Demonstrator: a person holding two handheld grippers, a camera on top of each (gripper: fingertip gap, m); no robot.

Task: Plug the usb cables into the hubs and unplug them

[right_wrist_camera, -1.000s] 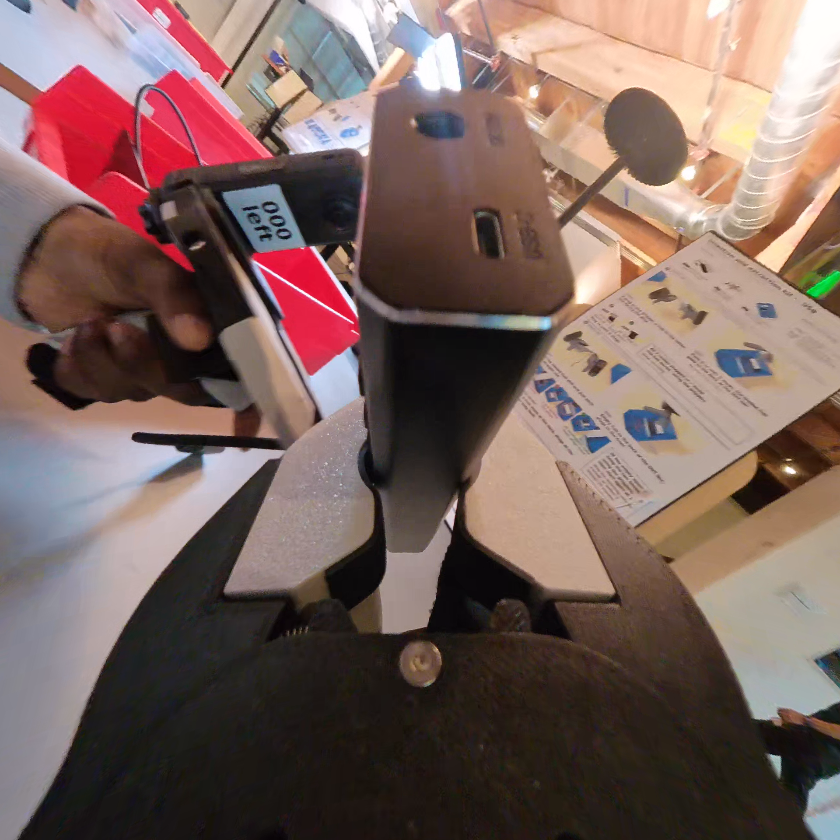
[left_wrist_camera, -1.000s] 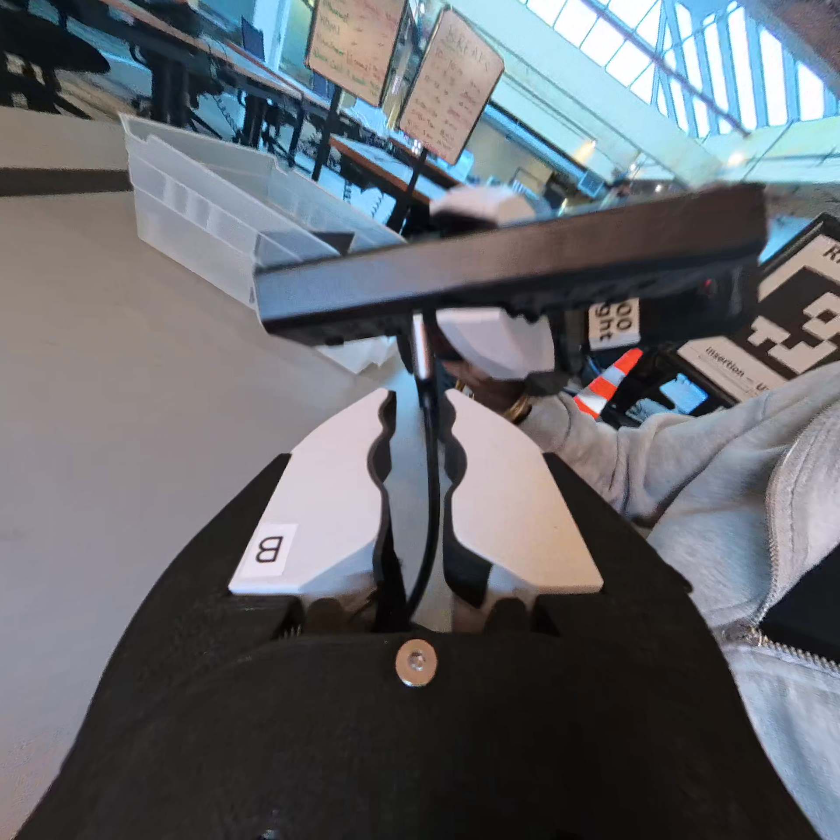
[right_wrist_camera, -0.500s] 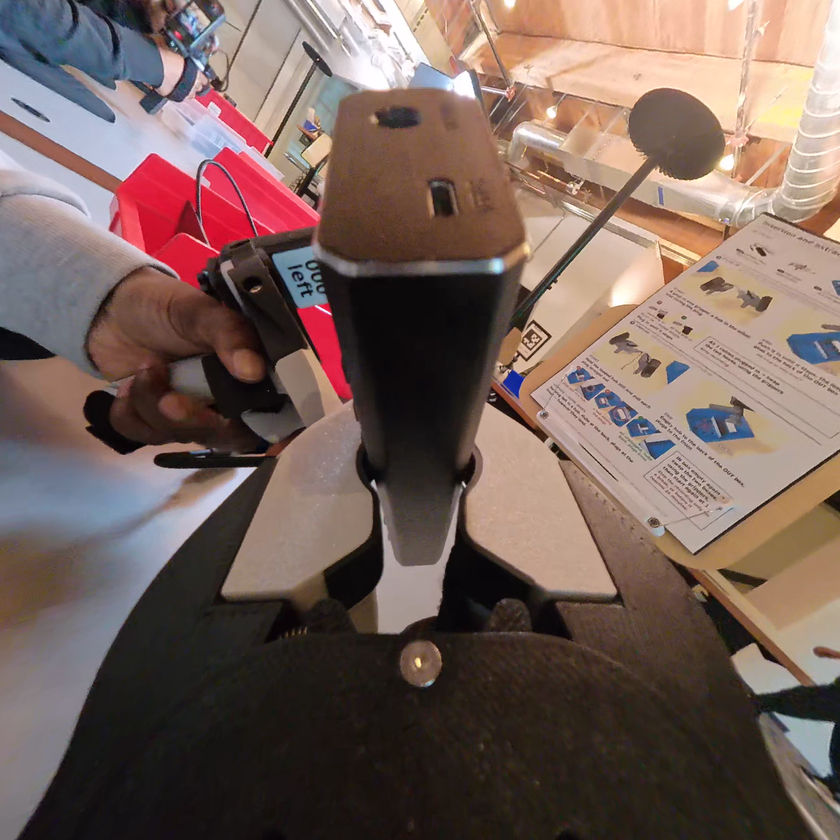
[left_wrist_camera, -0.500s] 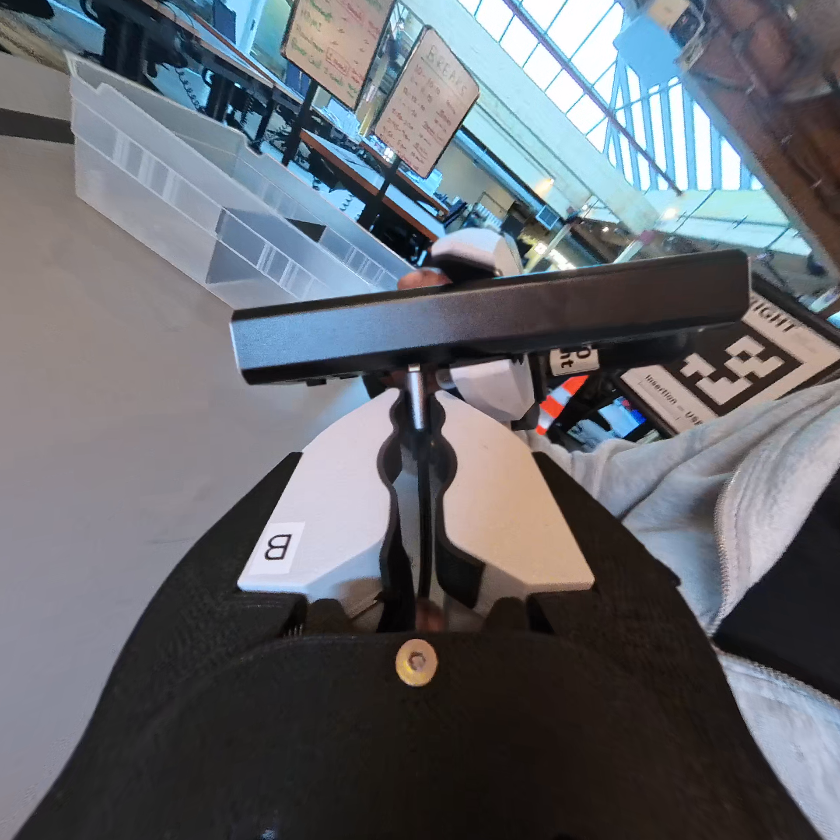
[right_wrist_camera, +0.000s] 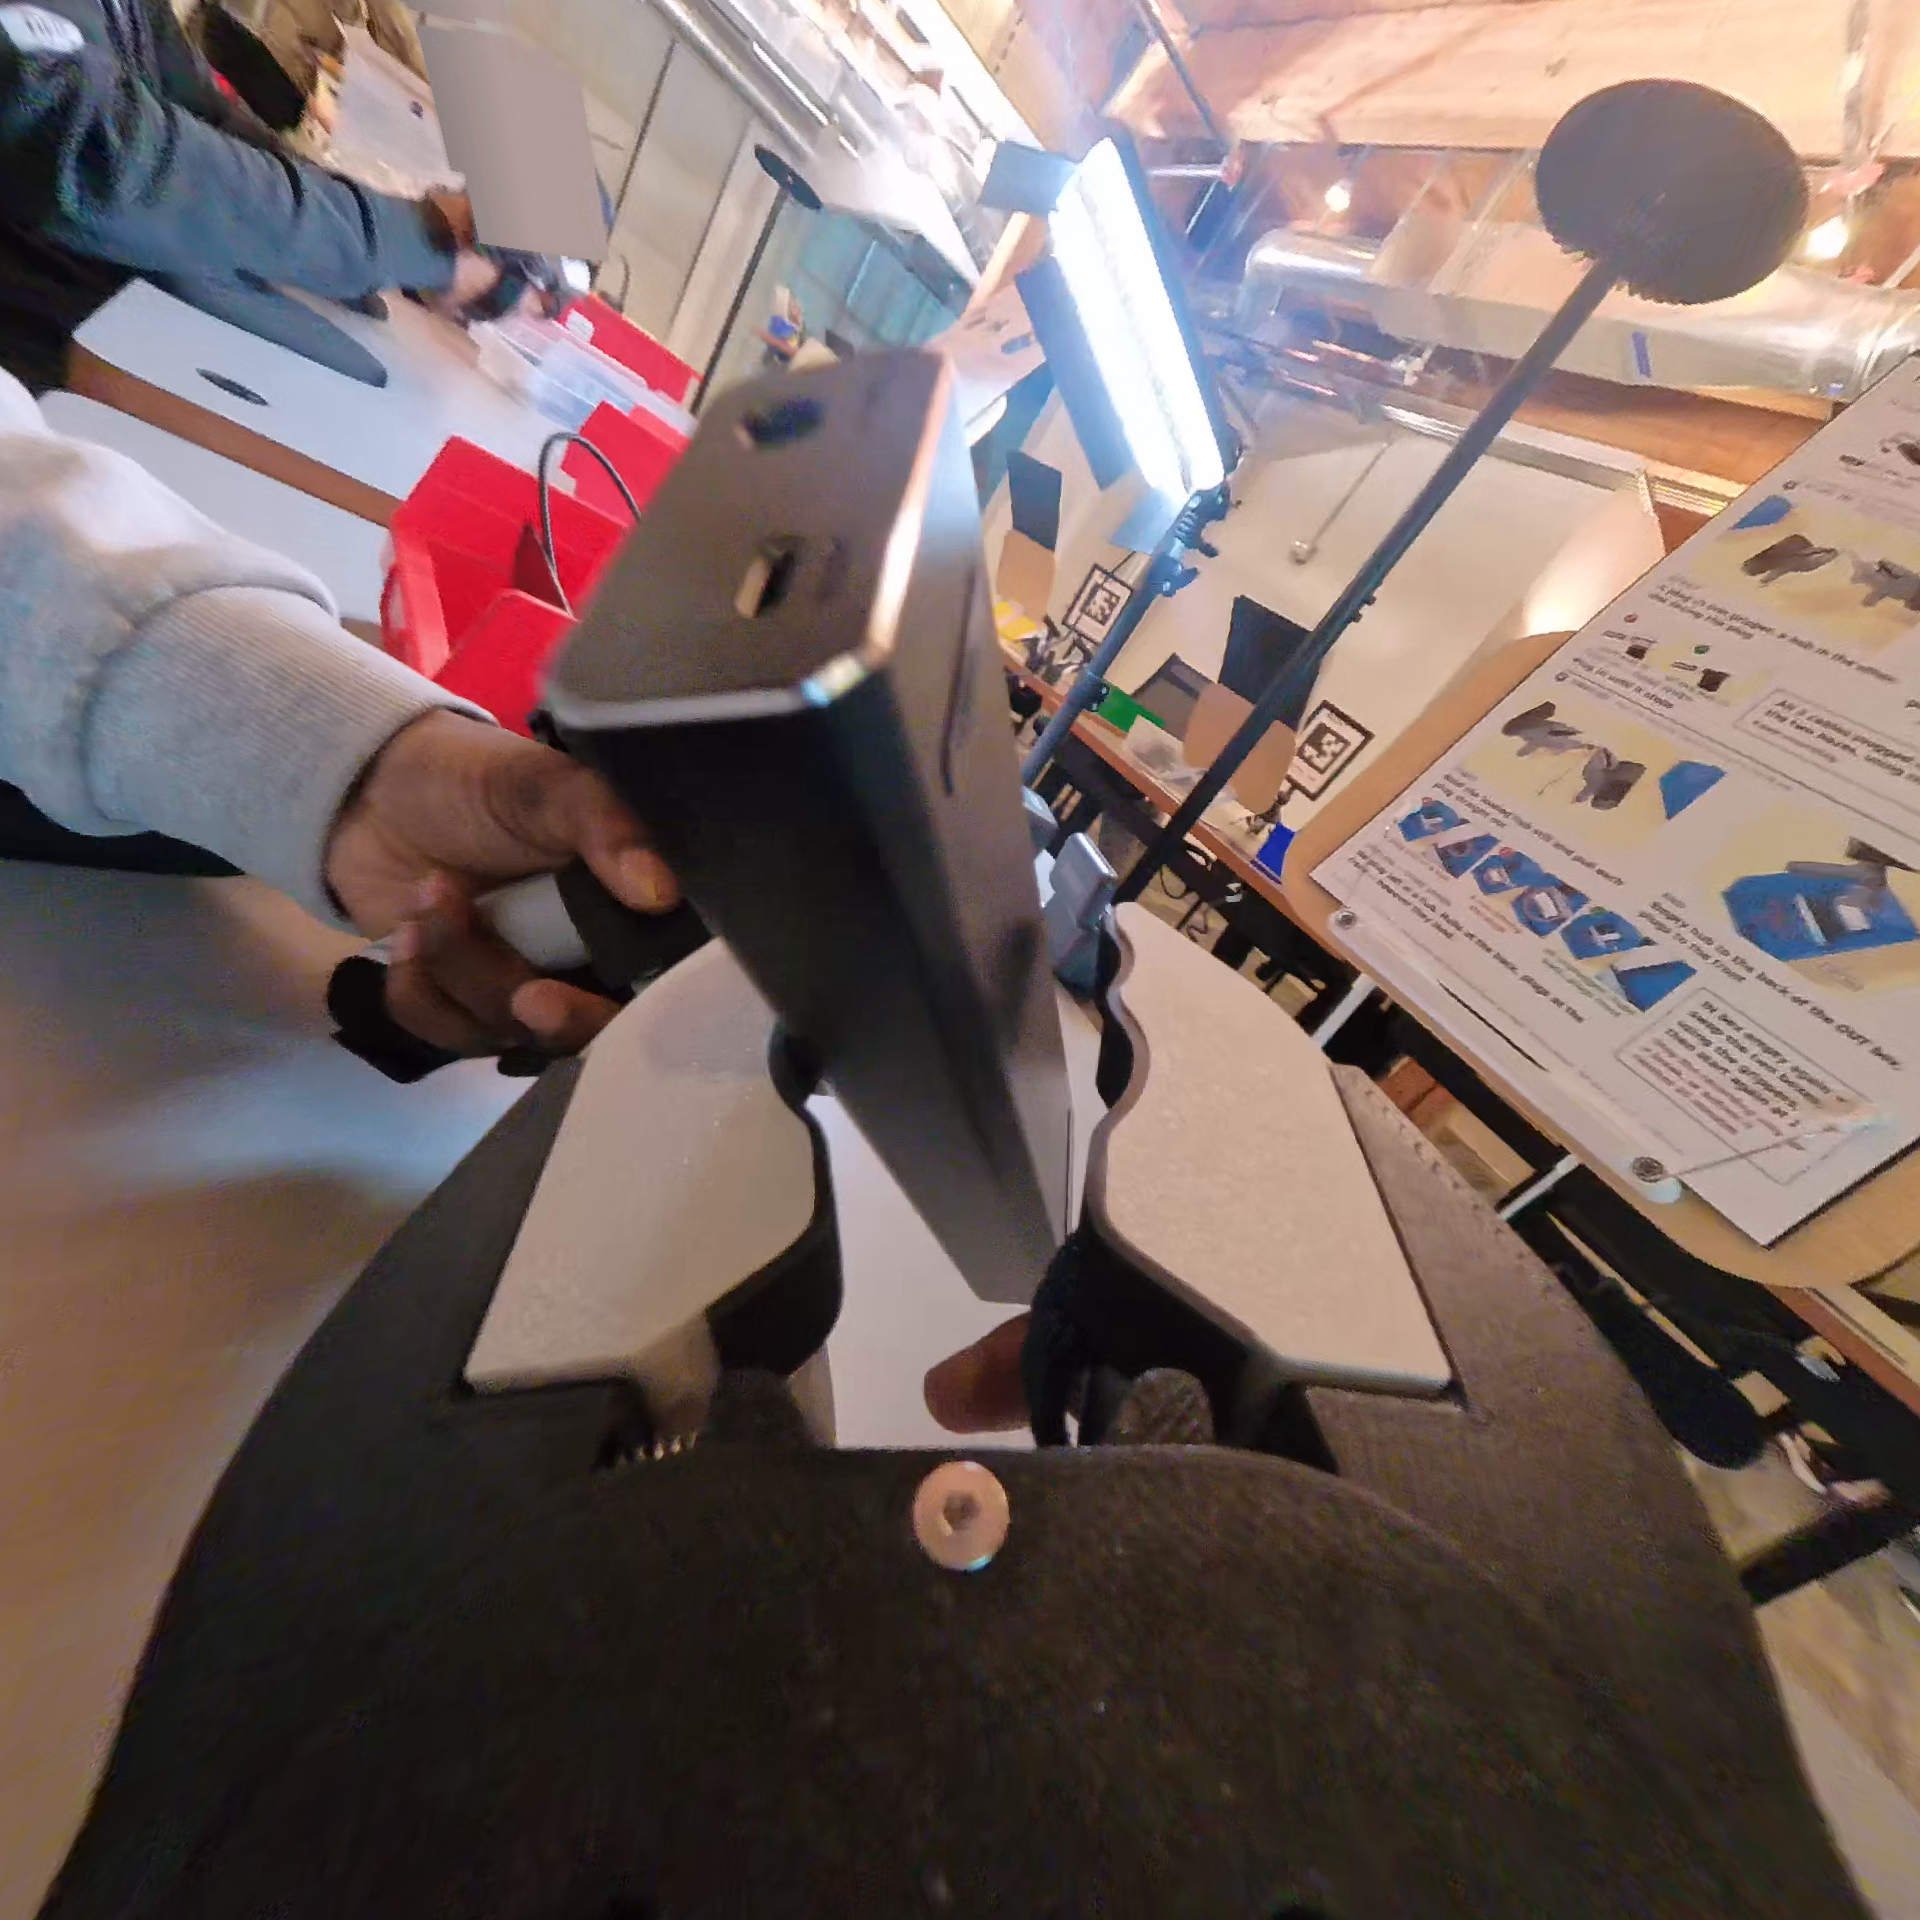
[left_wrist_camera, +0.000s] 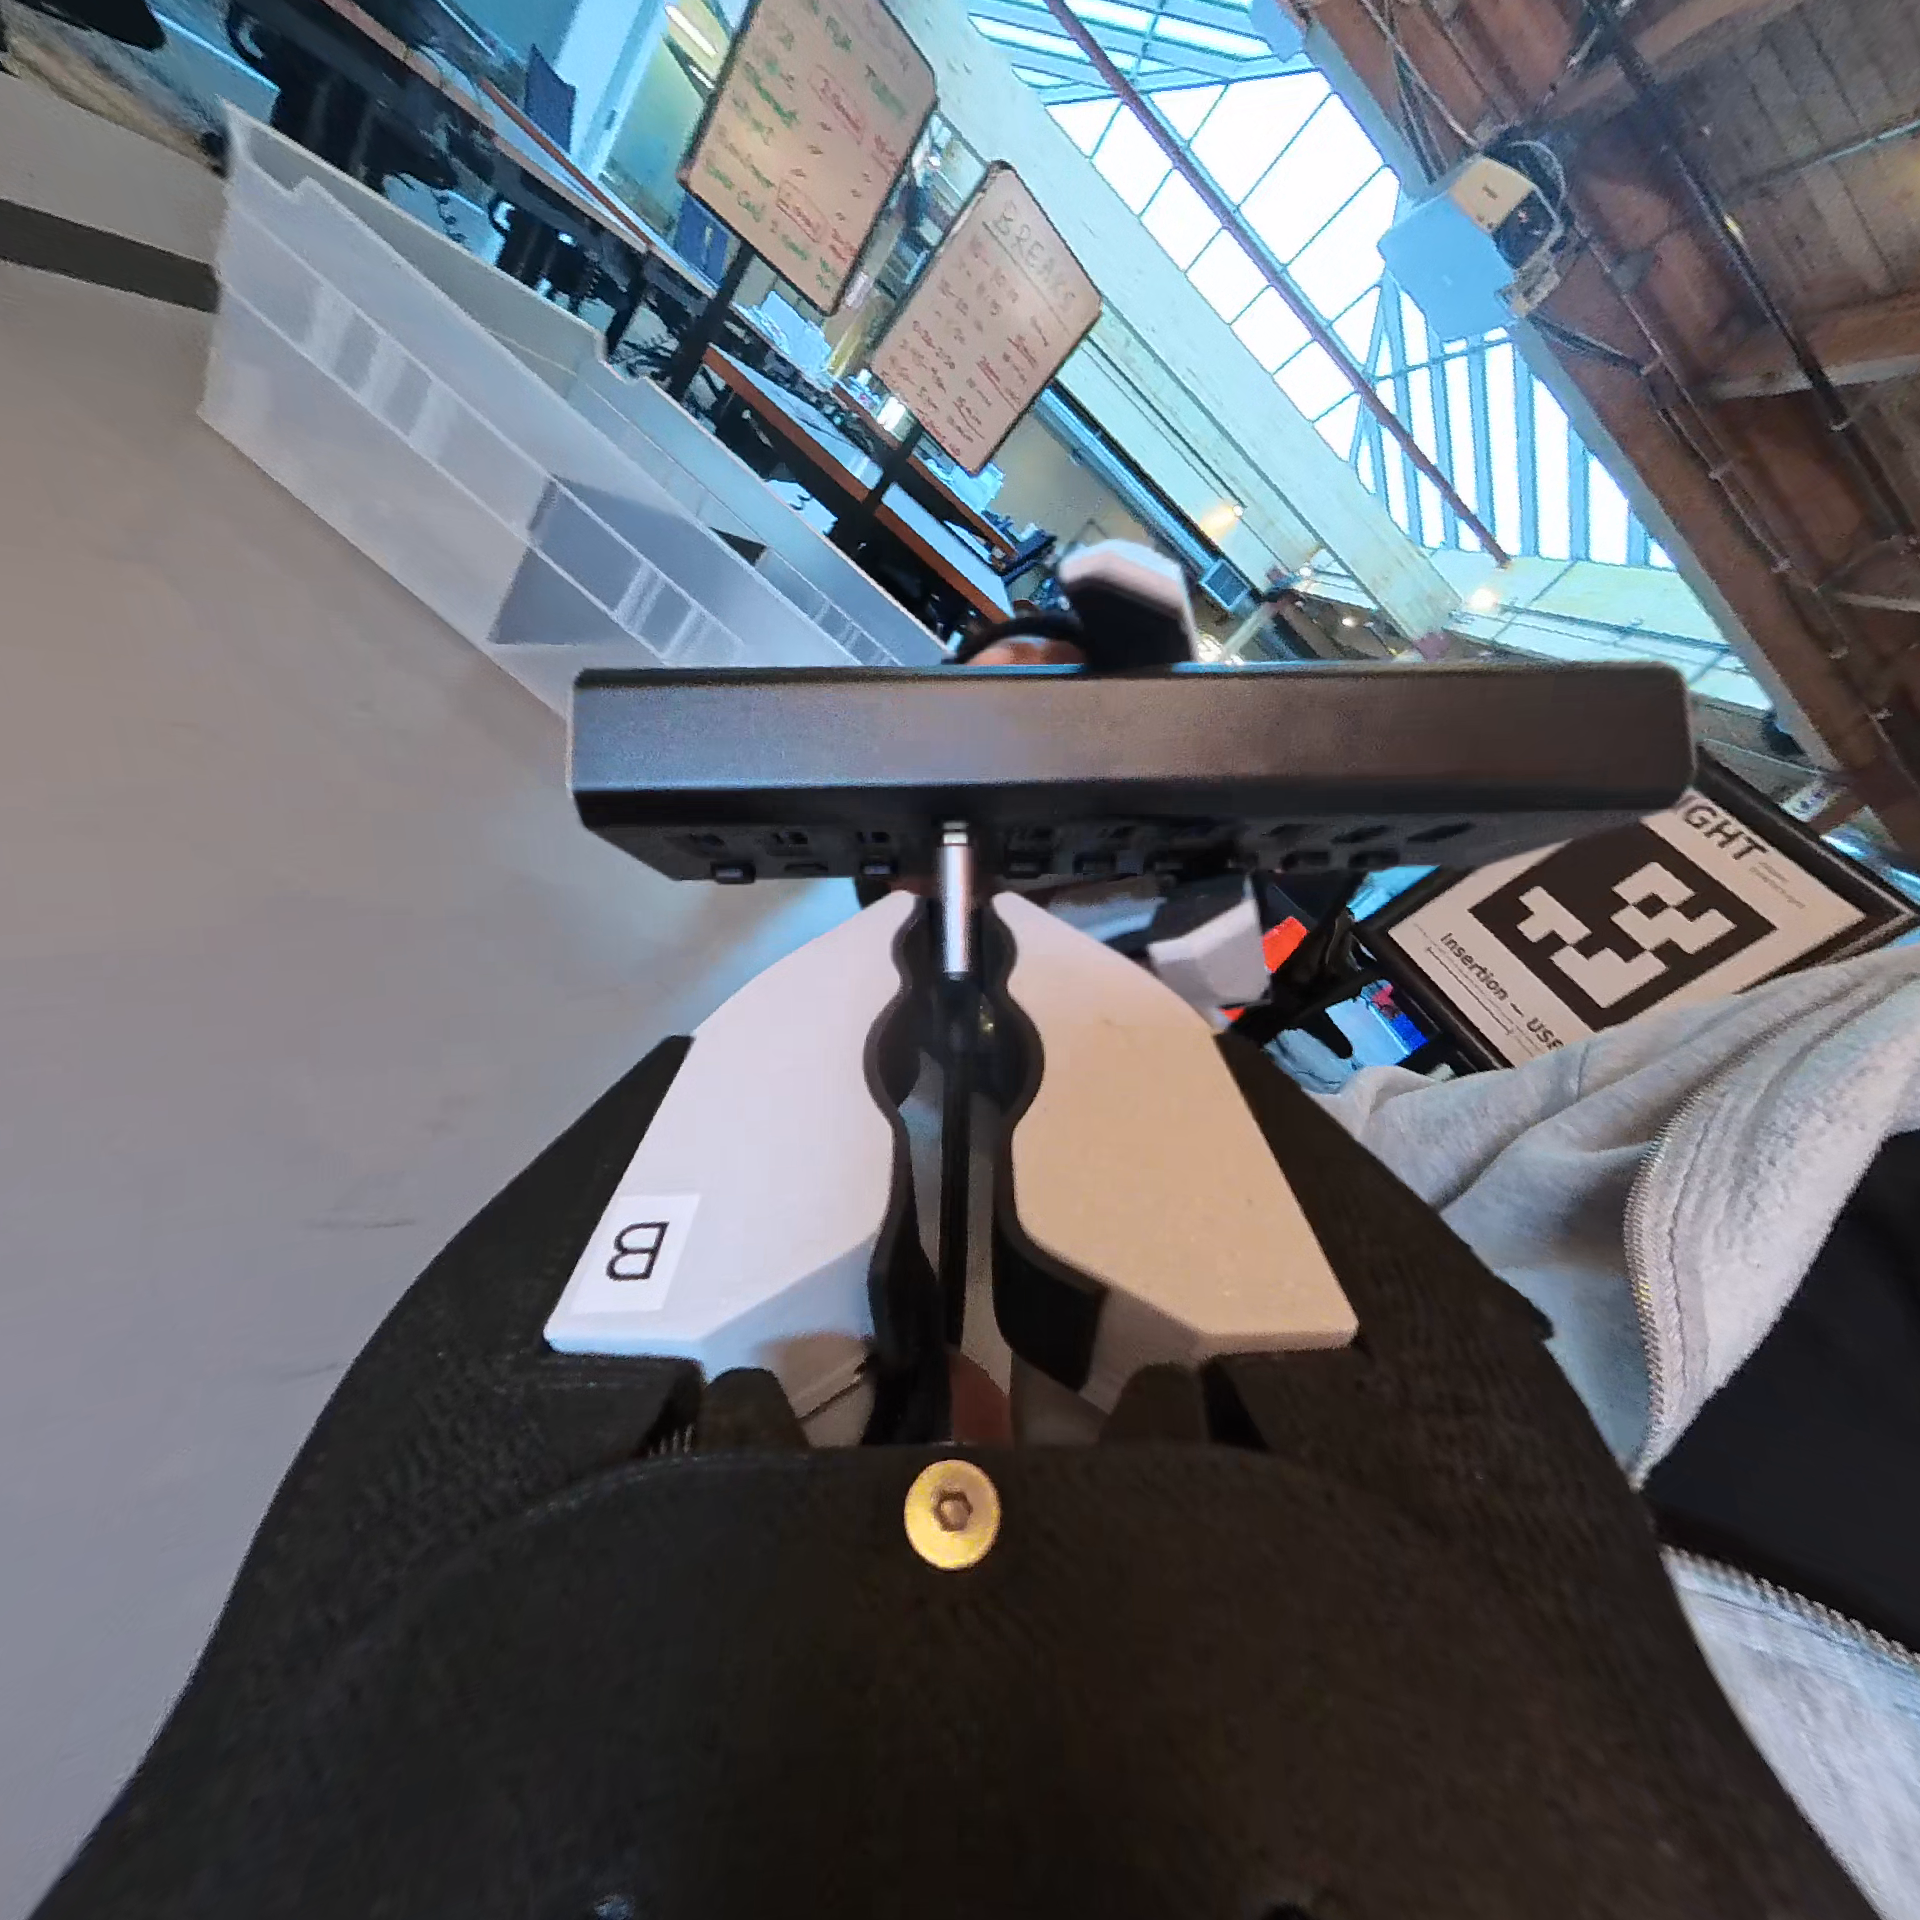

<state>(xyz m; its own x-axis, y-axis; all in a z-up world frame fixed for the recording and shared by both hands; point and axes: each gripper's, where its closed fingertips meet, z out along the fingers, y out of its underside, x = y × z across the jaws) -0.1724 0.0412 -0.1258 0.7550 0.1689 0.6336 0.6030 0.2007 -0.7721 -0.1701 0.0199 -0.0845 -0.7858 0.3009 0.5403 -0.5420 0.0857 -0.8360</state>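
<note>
Hub (right_wrist_camera: pixel 831 831): tilted rightward since 0.5 s ago, lying loose between the spread right gripper (right_wrist_camera: pixel 940 997).
Plug (left_wrist_camera: pixel 953 904): now seated in the hub's port row, clenched by the left gripper (left_wrist_camera: pixel 951 940).

Both cameras sit close against the black hub (left_wrist_camera: pixel 1127 743): the left wrist view faces its long port edge, the right wrist view (right_wrist_camera: pixel 821 831) looks up along it from one end.

1. Your left gripper (left_wrist_camera: pixel 951 935) has its white fingers (left_wrist_camera: pixel 769 1122) pinched nearly together.
2. Your right gripper (right_wrist_camera: pixel 951 966) is spread wider, jaws parted.
3. Your left hand (right_wrist_camera: pixel 468 883) wraps its handle.
</note>
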